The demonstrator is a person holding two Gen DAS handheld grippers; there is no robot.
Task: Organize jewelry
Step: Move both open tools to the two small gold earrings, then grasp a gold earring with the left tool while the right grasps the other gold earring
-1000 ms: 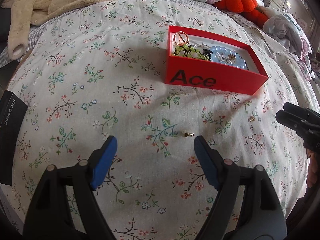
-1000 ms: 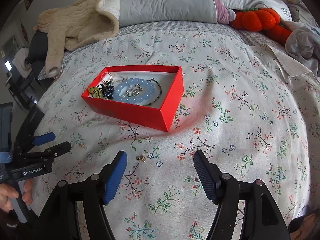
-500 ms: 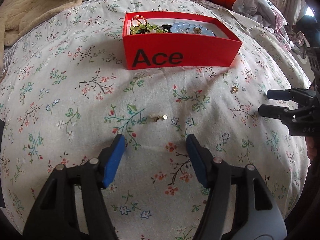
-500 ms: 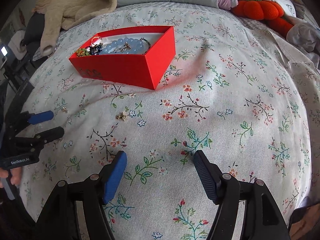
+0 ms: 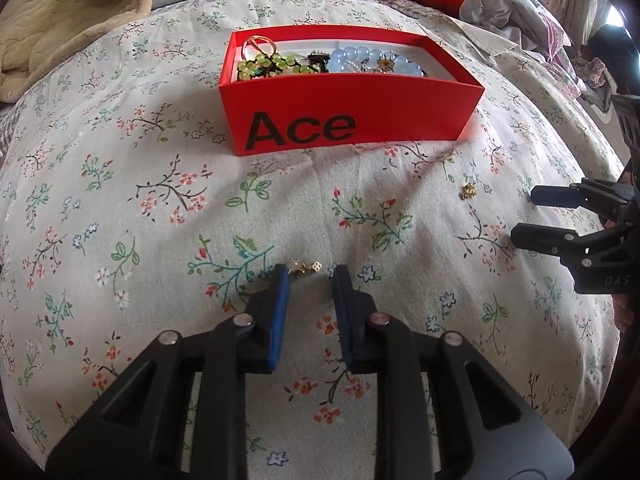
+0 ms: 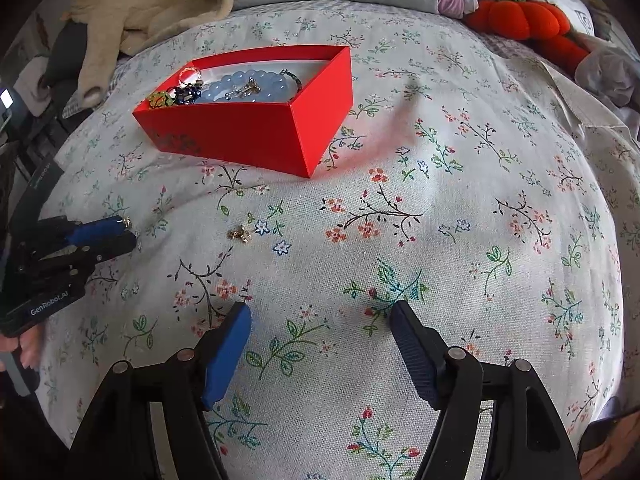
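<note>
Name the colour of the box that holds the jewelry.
Red, with black "Ace" lettering on one side; the box shows best in the left wrist view.

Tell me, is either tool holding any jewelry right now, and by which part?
Nothing is held. The left tool is open around the gold earring on the bedspread, not clamped. The right tool is open and empty.

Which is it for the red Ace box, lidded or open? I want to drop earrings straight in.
Open. The red box has no lid on it, and a blue bead bracelet lies exposed inside.
</note>
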